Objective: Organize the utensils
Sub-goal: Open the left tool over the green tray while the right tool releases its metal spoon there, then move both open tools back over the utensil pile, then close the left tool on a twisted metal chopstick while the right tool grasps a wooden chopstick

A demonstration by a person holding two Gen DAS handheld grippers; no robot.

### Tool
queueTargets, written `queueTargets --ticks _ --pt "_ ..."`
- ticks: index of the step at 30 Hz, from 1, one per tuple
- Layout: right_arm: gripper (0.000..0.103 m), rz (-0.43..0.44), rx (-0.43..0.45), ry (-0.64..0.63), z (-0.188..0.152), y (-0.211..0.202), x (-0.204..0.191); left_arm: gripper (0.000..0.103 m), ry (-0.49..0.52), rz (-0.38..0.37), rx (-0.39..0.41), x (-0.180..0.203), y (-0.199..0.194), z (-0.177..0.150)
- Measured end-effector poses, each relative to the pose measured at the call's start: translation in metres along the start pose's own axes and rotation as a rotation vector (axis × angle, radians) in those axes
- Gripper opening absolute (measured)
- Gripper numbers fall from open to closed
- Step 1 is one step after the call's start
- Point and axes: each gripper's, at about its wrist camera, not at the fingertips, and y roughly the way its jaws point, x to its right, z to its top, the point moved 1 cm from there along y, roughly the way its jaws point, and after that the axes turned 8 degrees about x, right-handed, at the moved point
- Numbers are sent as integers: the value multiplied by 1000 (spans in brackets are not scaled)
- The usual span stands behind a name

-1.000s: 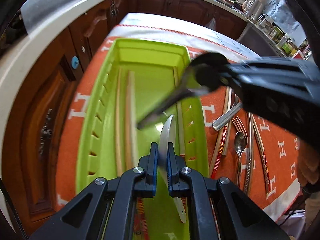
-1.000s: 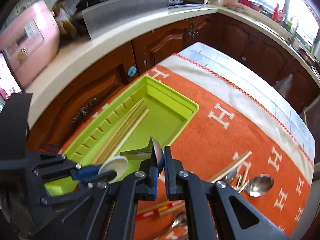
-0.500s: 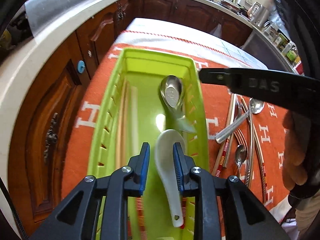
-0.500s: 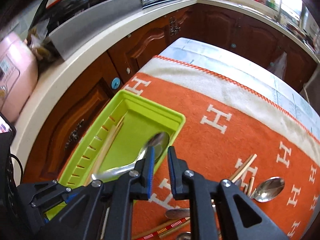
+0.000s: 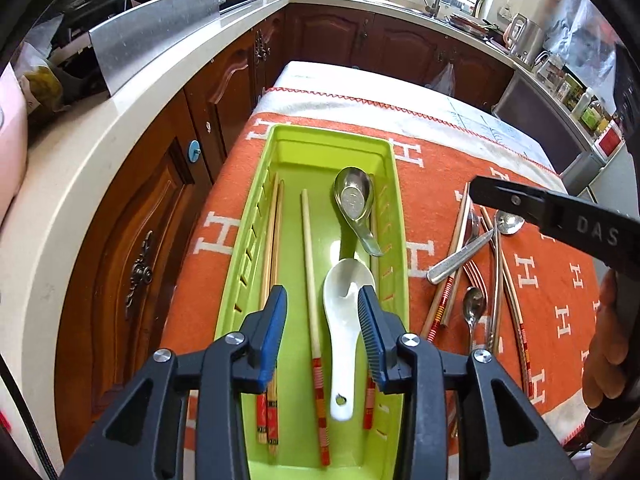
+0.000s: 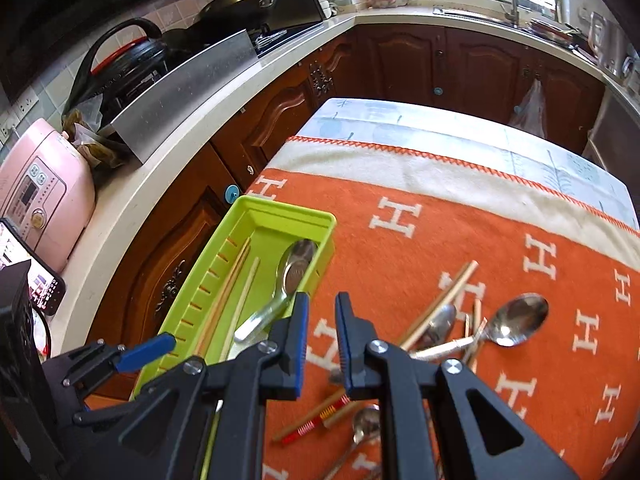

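A lime green utensil tray (image 5: 394, 184) (image 6: 256, 210) lies on an orange blanket. In it lie a white ceramic spoon (image 5: 344, 320), a steel soup spoon (image 5: 354, 200) (image 6: 292, 270) and several chopsticks (image 5: 308, 260). My left gripper (image 5: 323, 312) is open above the tray, its fingers either side of the white spoon and clear of it. My right gripper (image 6: 322, 328) is open and empty, above the blanket just right of the tray. Loose utensils (image 5: 476, 264) (image 6: 460, 332) lie in a heap on the blanket: steel spoons, a fork, chopsticks.
The orange blanket (image 6: 460, 248) covers a table whose left edge runs beside dark wooden cabinets (image 5: 160, 200). A pink appliance (image 6: 44, 188) stands on the white counter at left. The right gripper's body (image 5: 560, 220) reaches across the left wrist view.
My left gripper has opened and let the white spoon down into the tray. My right gripper has released the steel soup spoon into the tray, opened, and drawn back to the right.
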Motion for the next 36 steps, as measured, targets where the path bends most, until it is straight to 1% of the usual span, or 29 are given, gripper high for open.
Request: queueTargets --ticks 5,6,7,9,10,18,23,26,27,28,30,31,32,34,36 --pt "13 -12 15 19 -14 -21 12 38 0 0 3 4 -12 -5" --pt "13 -14 18 24 -16 -25 14 40 2 -2 6 6 -14 -5" --pt "13 -16 24 30 -19 -30 17 46 5 -2 11 8 -17 -6" --pt "13 -23 31 43 -25 -39 24 54 12 -2 24 12 -23 -8" --pt "13 -25 34 55 -29 -43 29 54 17 -3 31 14 -25 -8" --pt "13 -49 59 179 -53 -70 74 54 82 -52 41 49 -34 -9" --pt "13 -67 64 247 -68 -78 103 54 148 -89 27 79 -27 -7" --pt "13 -64 48 276 -78 -75 116 54 176 -106 6 94 -16 -5" --pt "13 -64 39 282 -82 -72 120 51 181 -110 0 98 -12 -4" --pt "13 -62 30 285 -84 -69 122 45 188 -117 -6 103 -8 -3" --pt "13 -55 7 299 -92 -61 127 36 200 -136 -22 111 0 -1" --pt "14 -51 -2 304 -95 -57 128 34 200 -149 -33 115 5 -1" --pt "14 -45 -13 309 -98 -53 129 33 197 -173 -53 120 11 -1" --pt "14 -35 -29 314 -102 -46 130 19 188 -228 -96 127 20 -4" --pt "14 -27 -39 319 -105 -41 131 13 185 -285 -139 136 28 -9"
